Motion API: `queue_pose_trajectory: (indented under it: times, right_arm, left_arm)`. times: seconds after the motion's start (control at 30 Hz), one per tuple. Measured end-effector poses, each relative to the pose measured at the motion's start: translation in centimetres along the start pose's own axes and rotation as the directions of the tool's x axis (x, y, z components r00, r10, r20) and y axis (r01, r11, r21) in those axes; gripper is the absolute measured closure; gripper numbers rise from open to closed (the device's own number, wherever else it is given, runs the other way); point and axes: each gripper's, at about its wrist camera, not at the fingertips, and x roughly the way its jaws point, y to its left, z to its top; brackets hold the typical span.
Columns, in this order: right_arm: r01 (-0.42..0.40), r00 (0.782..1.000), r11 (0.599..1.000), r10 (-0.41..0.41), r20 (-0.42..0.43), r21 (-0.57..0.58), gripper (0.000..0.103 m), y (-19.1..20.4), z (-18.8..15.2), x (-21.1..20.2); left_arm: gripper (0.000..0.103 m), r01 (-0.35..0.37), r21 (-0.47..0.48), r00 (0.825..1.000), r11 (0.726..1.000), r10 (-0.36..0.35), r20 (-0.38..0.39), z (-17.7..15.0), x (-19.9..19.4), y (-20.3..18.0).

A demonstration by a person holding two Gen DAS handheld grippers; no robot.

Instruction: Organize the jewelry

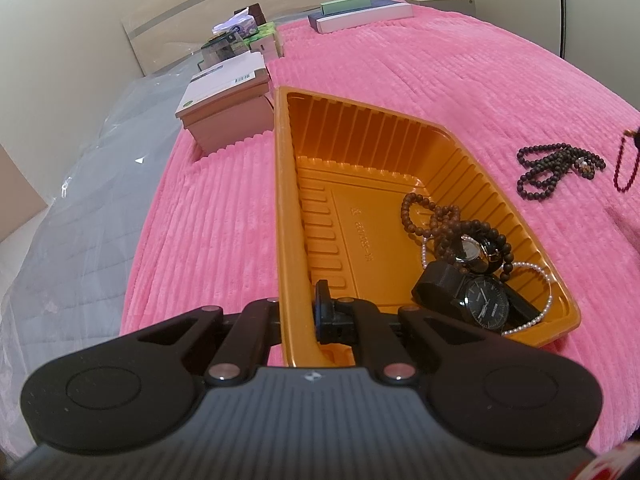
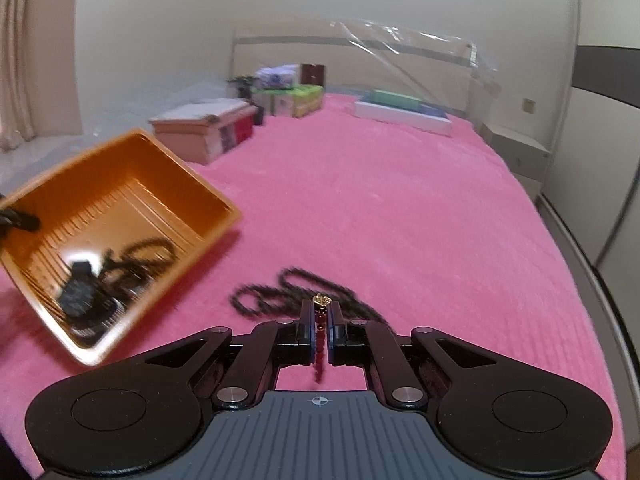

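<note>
An orange plastic tray [image 1: 288, 208] lies on the pink blanket. My left gripper [image 1: 298, 314] is shut on its near wall, one finger inside and one outside. In the tray lie brown bead bracelets [image 1: 436, 220], black watches [image 1: 484, 304] and a pearl strand [image 1: 536, 316]. My right gripper [image 2: 319, 314] is shut on a dark red bead string [image 2: 320, 330] with a gold clasp, and its loop hangs at the right edge [image 1: 624, 172]. A dark bead necklace [image 2: 296, 294] [image 1: 556, 172] rests on the blanket just beyond the right fingertips. The tray [image 2: 192, 184] sits to the left of them.
A pink box [image 1: 224, 112] stands behind the tray's far left corner, with small boxes [image 1: 244, 40] and flat books [image 1: 360, 14] near the headboard. Plastic-wrapped grey mattress [image 1: 80, 200] lies left of the blanket. The bed's edge [image 2: 580, 264] drops off on the right.
</note>
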Motion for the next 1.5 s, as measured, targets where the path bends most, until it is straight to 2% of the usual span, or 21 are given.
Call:
queue_pose_trajectory:
  times: [0.17,0.37,0.5,0.67,0.87,1.27,1.37,1.4,1.47,1.5]
  right_arm:
    - [-0.131,0.991,0.991,0.131,0.034,-0.011,0.098,3.3,3.1,0.9]
    - [-0.29,0.955,0.957,0.291,0.05,-0.026,0.098,8.0,6.8,2.6]
    - [-0.345,0.936,0.937,0.347,0.048,-0.052,0.098,10.8,8.3,3.6]
    - [-0.379,0.924,0.922,0.382,0.028,-0.075,0.098,13.1,9.3,5.1]
    - [-0.39,0.92,0.917,0.391,-0.004,-0.087,0.098,14.1,9.2,6.7]
    - [-0.395,0.918,0.915,0.391,-0.062,-0.082,0.098,14.4,8.1,8.7]
    - [-0.422,0.906,0.906,0.421,-0.044,-0.039,0.097,13.8,8.0,8.8]
    - [-0.423,0.906,0.906,0.422,-0.037,-0.016,0.097,13.3,8.1,8.8]
    - [-0.406,0.913,0.914,0.407,-0.019,0.014,0.088,12.3,8.2,8.6]
    - [-0.398,0.917,0.917,0.398,-0.01,0.023,0.076,11.8,8.3,8.3]
  left_arm:
    - [0.099,0.002,0.002,1.0,1.0,-0.002,0.003,0.0,0.0,0.1]
    - [0.099,0.008,0.003,1.0,1.0,-0.008,0.001,0.0,0.1,0.2]
    - [0.099,0.009,0.006,1.0,1.0,-0.009,0.004,-0.1,0.1,0.3]
    - [0.099,0.012,0.006,1.0,1.0,-0.012,0.005,-0.1,0.2,0.3]
    - [0.099,0.018,0.004,1.0,1.0,-0.018,0.007,-0.3,0.3,0.4]
    - [0.099,0.021,0.001,1.0,1.0,-0.021,0.007,-0.3,0.4,0.5]
    - [0.099,0.021,0.002,1.0,1.0,-0.021,0.007,-0.3,0.4,0.5]
    - [0.099,0.021,0.002,1.0,1.0,-0.021,0.007,-0.3,0.4,0.5]
    - [0.099,0.019,0.001,1.0,1.0,-0.019,0.006,-0.3,0.5,0.5]
    - [0.099,0.019,0.001,1.0,1.0,-0.019,0.006,-0.4,0.5,0.5]
